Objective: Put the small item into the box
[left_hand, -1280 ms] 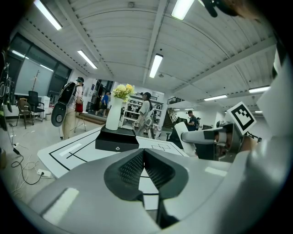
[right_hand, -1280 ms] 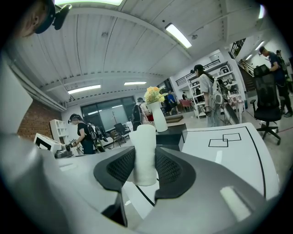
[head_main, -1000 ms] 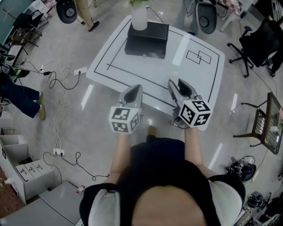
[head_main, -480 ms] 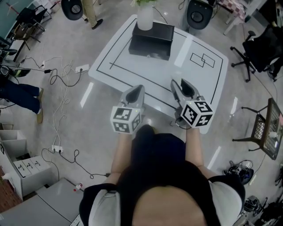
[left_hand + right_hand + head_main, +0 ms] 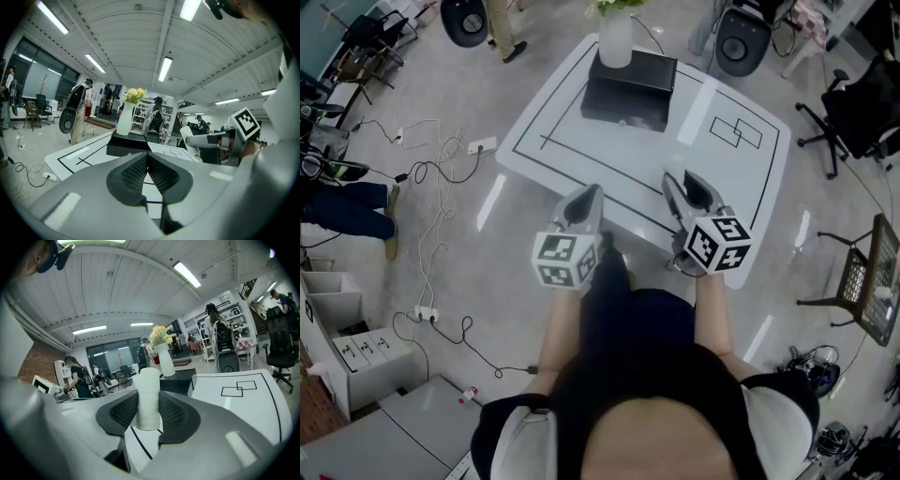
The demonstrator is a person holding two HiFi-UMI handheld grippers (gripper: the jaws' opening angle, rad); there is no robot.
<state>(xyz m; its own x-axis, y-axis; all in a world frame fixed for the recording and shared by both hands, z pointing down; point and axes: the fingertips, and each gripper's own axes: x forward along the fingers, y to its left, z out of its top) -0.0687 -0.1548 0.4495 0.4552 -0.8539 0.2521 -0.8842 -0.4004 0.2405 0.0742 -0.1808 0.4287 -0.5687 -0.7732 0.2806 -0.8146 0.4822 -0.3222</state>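
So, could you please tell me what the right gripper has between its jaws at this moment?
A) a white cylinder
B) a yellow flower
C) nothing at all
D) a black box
A: the right gripper view shows the right gripper closed on a white cylinder, with a pad pressing on either side, while the black box sits at the far end of the table.

White counter (image 5: 619, 159), black line markings. Black box (image 5: 630, 86), white vase (image 5: 615, 42), white small item (image 5: 148, 397). Grey left tool (image 5: 592, 193), grey right tool (image 5: 679, 180); black-and-white marker cubes (image 5: 565, 260).
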